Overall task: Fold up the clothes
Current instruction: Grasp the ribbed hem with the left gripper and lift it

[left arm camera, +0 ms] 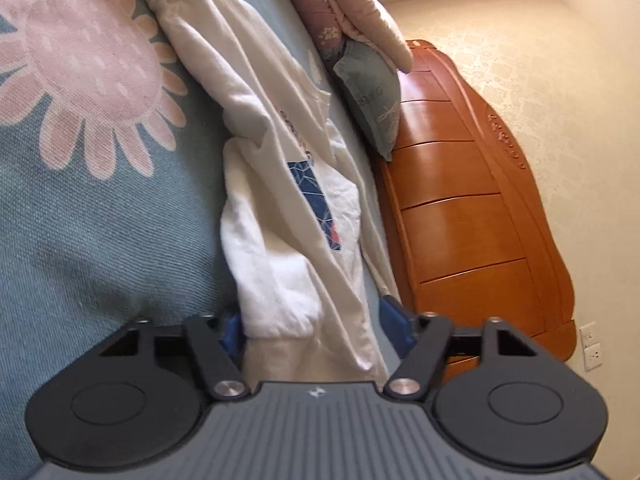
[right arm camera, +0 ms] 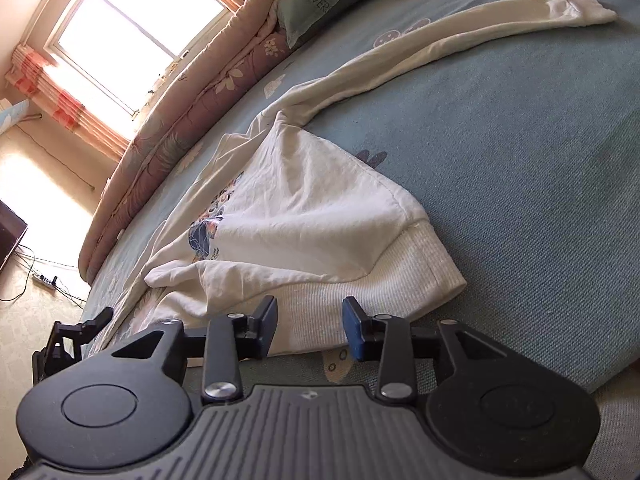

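On the bed, a cream sweatshirt lies rumpled on a blue-green bedspread printed with pale flowers. Seen from the right wrist, one long sleeve stretches away flat toward the far side, its cuff well apart from the body of the garment, and the ribbed hem lies nearest the camera. The right gripper sits low at that hem with its jaws partly open; the hem lies between the blue pads, but a gap shows on each side and they do not press on it. The left gripper has bunched white cloth between its pads (the cloth fills most of the space, yet whether the pads actually pinch it cannot be told from this blurred view). Its black frame also shows at the bed's edge in the right wrist view. Beyond the sweatshirt lie a green pillow and a rolled quilt, beside a wooden headboard.
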`<state>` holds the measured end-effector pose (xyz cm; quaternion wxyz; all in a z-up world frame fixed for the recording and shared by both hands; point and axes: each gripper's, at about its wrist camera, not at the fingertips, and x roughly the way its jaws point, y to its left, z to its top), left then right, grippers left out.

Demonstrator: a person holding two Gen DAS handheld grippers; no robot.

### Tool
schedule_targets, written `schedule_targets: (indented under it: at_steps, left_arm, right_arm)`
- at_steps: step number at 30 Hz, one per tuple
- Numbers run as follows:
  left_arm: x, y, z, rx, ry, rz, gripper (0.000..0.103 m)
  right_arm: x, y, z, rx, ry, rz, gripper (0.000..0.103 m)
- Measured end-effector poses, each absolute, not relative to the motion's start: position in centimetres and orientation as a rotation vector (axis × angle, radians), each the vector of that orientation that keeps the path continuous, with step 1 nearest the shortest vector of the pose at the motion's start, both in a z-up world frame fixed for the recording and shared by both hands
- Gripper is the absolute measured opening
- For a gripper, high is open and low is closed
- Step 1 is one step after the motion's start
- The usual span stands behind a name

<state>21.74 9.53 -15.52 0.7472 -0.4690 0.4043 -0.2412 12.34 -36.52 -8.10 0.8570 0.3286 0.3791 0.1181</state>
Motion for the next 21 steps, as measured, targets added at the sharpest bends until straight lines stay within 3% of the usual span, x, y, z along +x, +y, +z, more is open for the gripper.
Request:
schedule_targets:
  at_steps: [1, 2, 15, 21]
  left_arm:
    - [22.3, 9.5, -16.1, -1.02, 0.918, -0.486, 0.015]
    - [22.4, 9.6, -16.6, -1.037, 0.914, -0.484, 0.013]
    - [21.1, 8.3, -15.8, -0.98, 0.917, -0.508, 0.012]
    - [19.1, 8.2, -13.0, -0.929, 0.912, -0.51, 0.006]
  right_arm:
    - [12.3, -36.5, -8.2, 0.691, 0.796, 0.248, 0.043]
    - [12.2, -36.4, -8.3, 0.692, 0.796, 0.248, 0.043]
    - [11.6, -37.2, -8.8, 0.697, 0.795, 0.227, 0.048]
    - [10.9, -37.6, -8.0, 0.693, 0.772, 0.227, 0.048]
